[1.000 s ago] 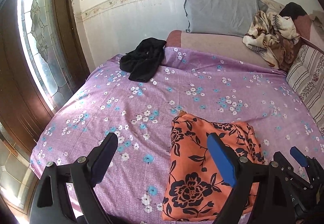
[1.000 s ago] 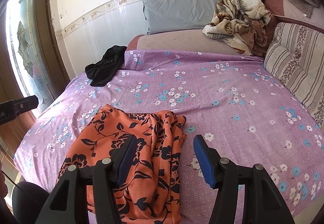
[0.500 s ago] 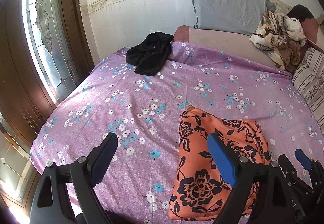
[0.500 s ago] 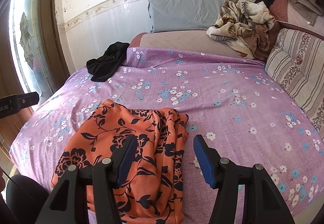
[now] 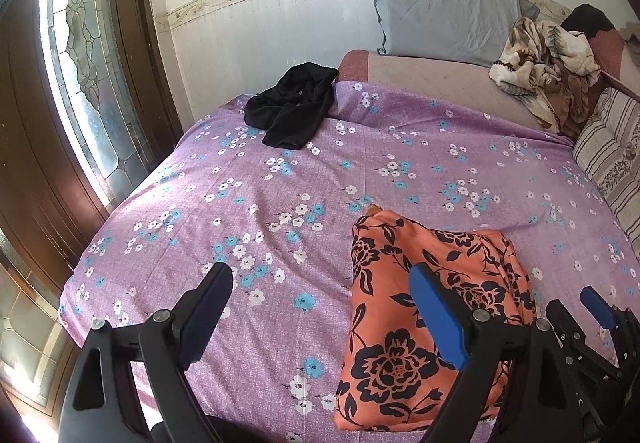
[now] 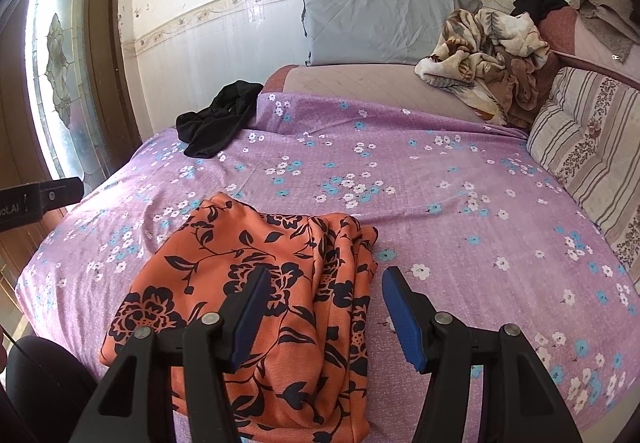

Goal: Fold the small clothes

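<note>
A folded orange garment with black flowers [image 5: 424,307] lies near the front edge of the purple flowered bed sheet [image 5: 320,183]; it also shows in the right wrist view [image 6: 248,283]. My left gripper [image 5: 320,307] is open and empty above the sheet, its right finger over the garment's left part. My right gripper [image 6: 324,307] is open and empty above the garment's right edge. A crumpled black garment [image 5: 294,107] lies at the far left of the bed; the right wrist view shows it too [image 6: 218,119].
A grey pillow [image 5: 444,19] leans on the wall at the back. A crumpled beige blanket [image 5: 548,63] and a striped cushion [image 6: 588,147] lie at the right. A wooden door with a glass pane [image 5: 76,55] stands left of the bed.
Both grippers have pulled back and up a little from the bed, so more of the sheet and the orange garment shows. Both stay open; the garments have not moved.
</note>
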### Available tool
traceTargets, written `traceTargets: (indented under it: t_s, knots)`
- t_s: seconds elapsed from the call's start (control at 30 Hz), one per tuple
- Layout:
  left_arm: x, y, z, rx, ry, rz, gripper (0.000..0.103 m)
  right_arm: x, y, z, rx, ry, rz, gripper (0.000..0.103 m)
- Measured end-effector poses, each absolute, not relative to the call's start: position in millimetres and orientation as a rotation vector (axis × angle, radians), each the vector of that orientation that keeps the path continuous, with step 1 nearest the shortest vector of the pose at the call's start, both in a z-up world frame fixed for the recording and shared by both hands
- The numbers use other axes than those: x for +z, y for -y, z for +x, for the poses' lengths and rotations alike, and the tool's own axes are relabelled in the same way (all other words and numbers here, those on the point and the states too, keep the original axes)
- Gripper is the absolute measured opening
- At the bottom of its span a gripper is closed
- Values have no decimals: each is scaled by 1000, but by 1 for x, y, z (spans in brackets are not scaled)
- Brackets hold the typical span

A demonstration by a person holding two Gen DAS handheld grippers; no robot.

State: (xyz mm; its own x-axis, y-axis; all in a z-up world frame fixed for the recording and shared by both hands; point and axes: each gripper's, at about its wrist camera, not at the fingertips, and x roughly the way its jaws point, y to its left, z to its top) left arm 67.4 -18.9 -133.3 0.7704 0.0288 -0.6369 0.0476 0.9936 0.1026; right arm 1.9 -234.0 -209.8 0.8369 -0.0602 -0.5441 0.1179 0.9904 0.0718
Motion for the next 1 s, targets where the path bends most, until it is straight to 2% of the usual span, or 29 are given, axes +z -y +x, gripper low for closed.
traceTargets:
  t_s: [1.0]
  knots:
    - [-157, 10, 77, -40, -758, 88, 90, -224, 234, 13, -133, -637, 106, 62]
